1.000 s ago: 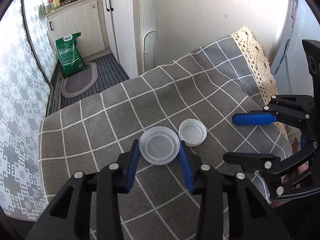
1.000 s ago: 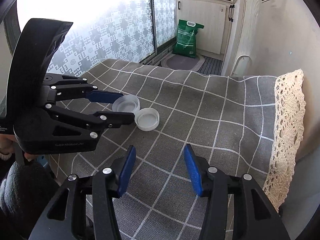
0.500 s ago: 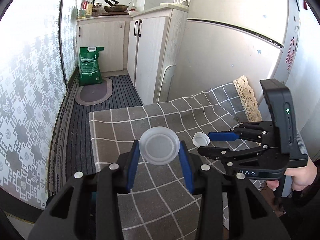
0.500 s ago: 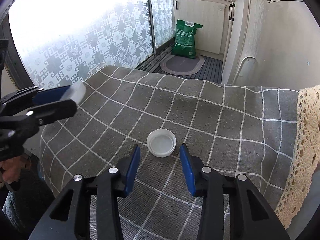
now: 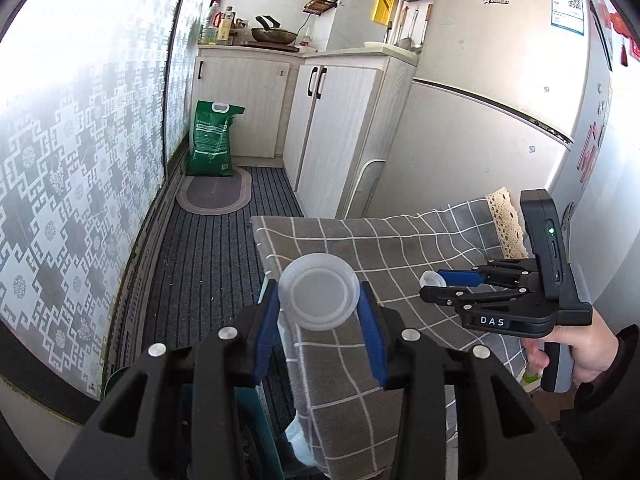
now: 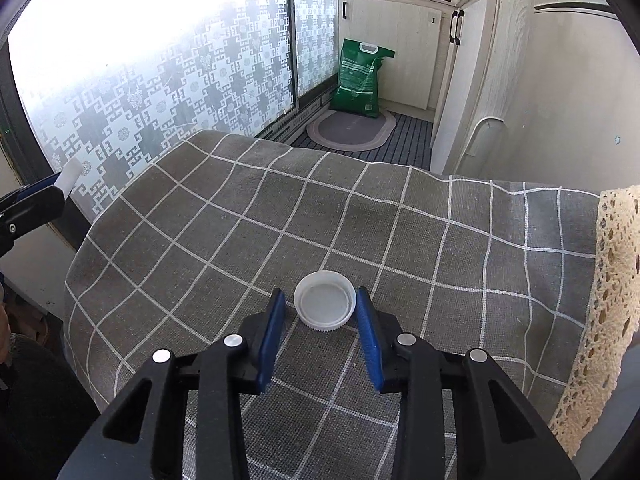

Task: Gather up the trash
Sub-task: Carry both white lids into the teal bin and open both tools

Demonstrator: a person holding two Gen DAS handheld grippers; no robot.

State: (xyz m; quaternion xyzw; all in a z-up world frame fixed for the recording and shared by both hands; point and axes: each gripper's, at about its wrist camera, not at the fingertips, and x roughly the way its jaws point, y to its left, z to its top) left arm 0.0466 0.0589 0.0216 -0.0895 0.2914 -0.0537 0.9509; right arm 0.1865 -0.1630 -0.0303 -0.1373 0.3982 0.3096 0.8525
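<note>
Lifted off the table since the earlier frame, the clear lid (image 5: pixel 318 295) is now carried past the cloth's (image 6: pixel 360 216) edge, clamped between the left gripper's (image 5: pixel 320 320) pads, above what may be a bin below, though that is hard to tell. The right gripper (image 6: pixel 320 320) has been brought over the white cap (image 6: pixel 325 300), which lies on the cloth; its jaws have just been closing, narrowed around the cap, with a sliver of gap seemingly left on each side. Pickup of the second piece is judged to be in hand. Next, the jaws should be closed fully and the cap lifted.
</note>
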